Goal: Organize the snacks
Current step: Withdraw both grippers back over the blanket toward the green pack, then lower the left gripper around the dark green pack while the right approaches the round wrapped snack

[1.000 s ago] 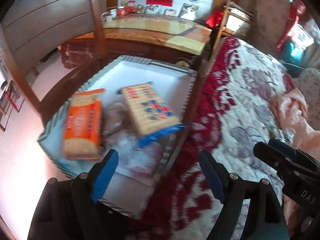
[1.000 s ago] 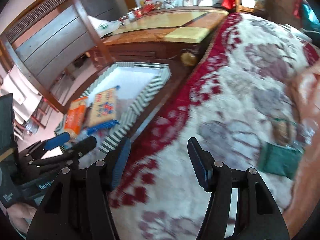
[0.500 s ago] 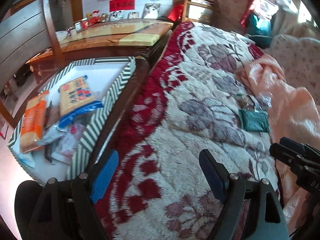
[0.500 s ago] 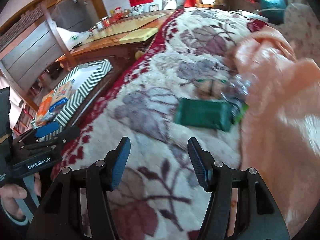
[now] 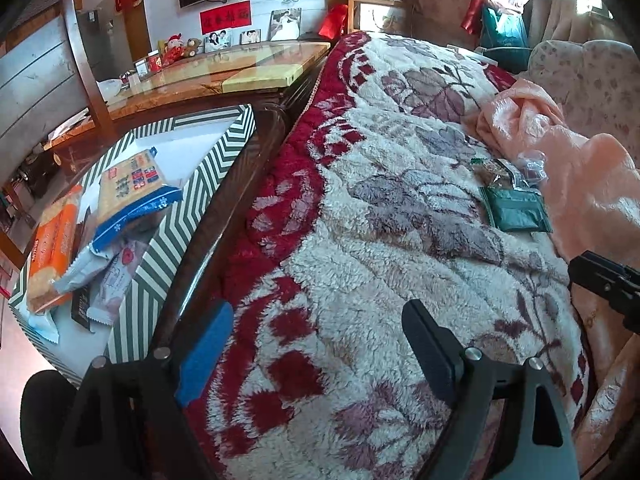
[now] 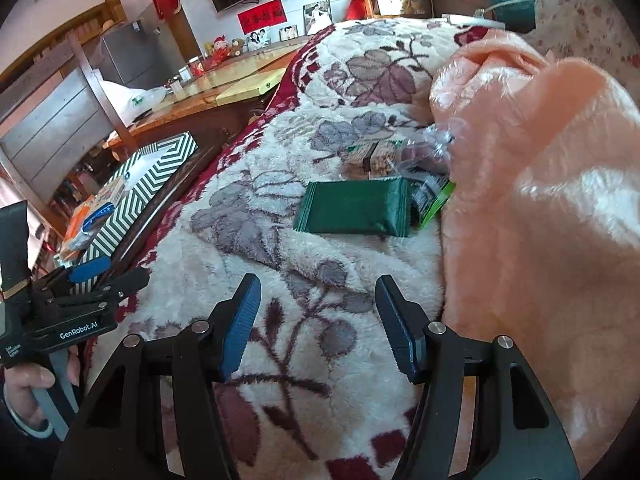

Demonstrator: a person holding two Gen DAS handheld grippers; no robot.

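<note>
Nearest, the right gripper [image 6: 316, 324] hangs over the floral blanket [image 6: 248, 240] with its jaws apart and only fleece between them. The left gripper [image 5: 316, 344], held in a hand [image 6: 24, 384] at the blanket's left edge, is opening its jaws wider, and they too hold nothing. A little farther on, at the blanket's right side where the peach blanket [image 6: 540, 200] begins, a dark green snack packet [image 6: 352, 212] lies flat, well clear of both grippers. Touching its far right corner is a second green-edged wrapper [image 6: 434, 198], and just behind them lie a tan snack pack [image 6: 372, 160] and some crumpled clear plastic [image 6: 436, 140]. Off the blanket's left edge sits a box with green-and-white chevron walls [image 5: 192, 200]; inside it are an orange biscuit pack [image 5: 50, 252], a blue-ended cracker pack [image 5: 132, 184] and a few small pale wrappers [image 5: 116, 276]. Farthest back stands a glossy wooden table [image 5: 224, 68].
</note>
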